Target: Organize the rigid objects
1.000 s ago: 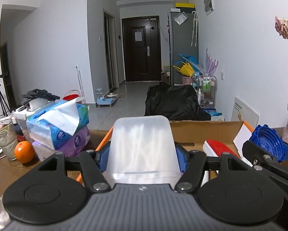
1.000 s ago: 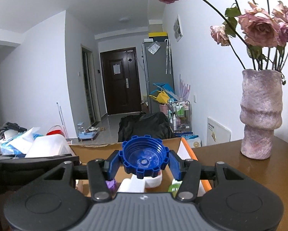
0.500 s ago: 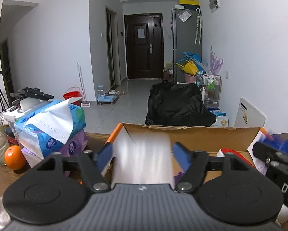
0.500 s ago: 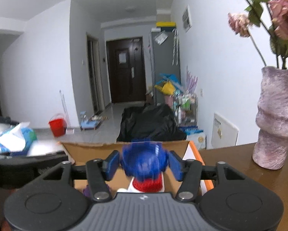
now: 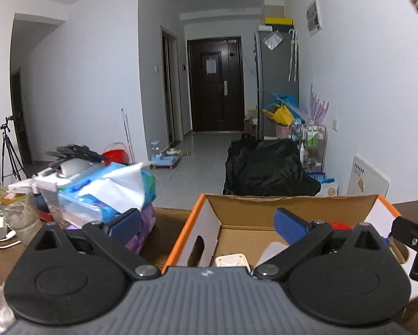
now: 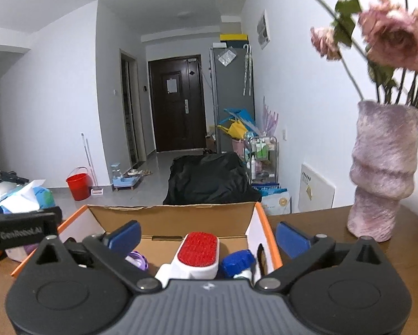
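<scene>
Both grippers are hovering at the near edge of the cardboard box (image 6: 170, 216), pointing slightly down into it. Left gripper (image 5: 206, 223): jaws opening wide, nothing between them. Right gripper (image 6: 207, 237): jaws opening wide too, empty. Red-topped brush (image 6: 199, 251) is lying in the box just below and ahead of the right gripper, long axis running away from it; blue cap (image 6: 237, 261) is sitting beside it. Right hand is nearer both.
</scene>
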`<state>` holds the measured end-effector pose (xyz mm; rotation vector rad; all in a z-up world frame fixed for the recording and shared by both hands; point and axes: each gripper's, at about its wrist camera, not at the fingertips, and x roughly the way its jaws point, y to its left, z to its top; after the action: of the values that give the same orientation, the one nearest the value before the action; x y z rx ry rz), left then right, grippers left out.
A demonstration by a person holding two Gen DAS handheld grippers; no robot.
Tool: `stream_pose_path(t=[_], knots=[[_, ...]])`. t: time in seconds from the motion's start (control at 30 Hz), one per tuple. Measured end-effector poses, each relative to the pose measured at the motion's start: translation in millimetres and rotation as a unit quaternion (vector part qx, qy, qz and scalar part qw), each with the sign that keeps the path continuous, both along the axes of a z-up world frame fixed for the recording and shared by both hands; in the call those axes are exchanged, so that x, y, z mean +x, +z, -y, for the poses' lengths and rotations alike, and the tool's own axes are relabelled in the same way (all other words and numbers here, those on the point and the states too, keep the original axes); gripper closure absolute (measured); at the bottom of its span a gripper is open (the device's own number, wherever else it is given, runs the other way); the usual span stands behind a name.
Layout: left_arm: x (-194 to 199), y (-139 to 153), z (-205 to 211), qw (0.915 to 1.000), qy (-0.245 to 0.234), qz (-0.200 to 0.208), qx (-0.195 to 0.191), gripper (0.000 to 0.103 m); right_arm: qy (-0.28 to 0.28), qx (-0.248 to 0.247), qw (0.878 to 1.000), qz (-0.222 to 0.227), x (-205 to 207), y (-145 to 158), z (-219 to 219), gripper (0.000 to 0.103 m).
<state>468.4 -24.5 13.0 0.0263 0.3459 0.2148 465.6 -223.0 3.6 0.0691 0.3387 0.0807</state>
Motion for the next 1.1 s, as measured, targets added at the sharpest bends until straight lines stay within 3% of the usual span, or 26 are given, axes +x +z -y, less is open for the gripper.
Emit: stream_pose_path(t=[0.27, 0.63, 0.93, 1.1], knots=[[-83.8, 24.0, 5.5, 0.9993, -0.025, 0.024, 0.01, 0.0, 0.002, -0.015, 0.999, 0.03, -78.9, 24.2, 7.0, 0.0], [-227.8, 44.5, 11.0, 0.9985, -0.048, 0.023, 0.007, 0.0, 0.016, -0.019, 0.996, 0.08, -236.6, 55.1, 15.2, 0.0], [-345.1, 28.4, 11.0, 0.9985, -0.055, -0.008, 0.003, 0.0, 0.026, -0.024, 0.996, 0.077, -356.0, 47.0, 20.5, 0.0], [-379.8, 18.1, 9.6, 0.9985, -0.051, -0.021, 0.0, 0.0, 0.03, -0.028, 0.997, 0.066, -386.8, 38.9, 22.0, 0.0]])
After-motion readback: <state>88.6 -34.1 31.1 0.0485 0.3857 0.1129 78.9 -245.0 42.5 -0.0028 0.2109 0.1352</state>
